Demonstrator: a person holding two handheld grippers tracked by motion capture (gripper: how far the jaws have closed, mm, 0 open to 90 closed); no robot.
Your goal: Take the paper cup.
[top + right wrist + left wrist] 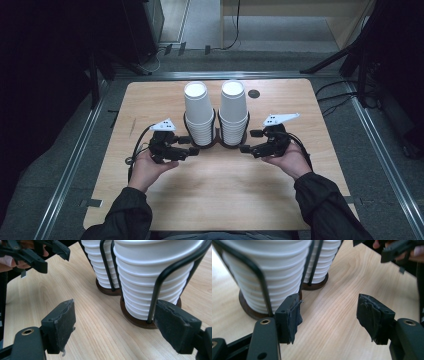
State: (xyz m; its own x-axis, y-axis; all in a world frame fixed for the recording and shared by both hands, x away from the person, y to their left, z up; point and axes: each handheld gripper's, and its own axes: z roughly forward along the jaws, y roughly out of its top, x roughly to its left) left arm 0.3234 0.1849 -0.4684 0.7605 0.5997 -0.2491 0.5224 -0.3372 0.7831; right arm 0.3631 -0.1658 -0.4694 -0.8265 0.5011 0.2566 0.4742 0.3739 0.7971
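Centrally on a wooden table stand two stacks of white paper cups, side by side, each in a black wire holder with a dark round base. Taking this pair as the landmark: the left stack and right stack nearly touch, their wire holders meeting between them.

Just left of the left stack's base, the left gripper is held in the person's left hand. Its jaws stand apart with bare table between them. In the left gripper view, one pad sits right against the left holder, at the base; whether it touches is unclear. The other pad is well clear of the cups.

Just right of the right stack's base, the right gripper is held in the right hand. Its jaws are also apart and hold nothing. In the right gripper view, one pad lies beside the right holder, close to its base.

Both grippers point inward at the cups from opposite sides.
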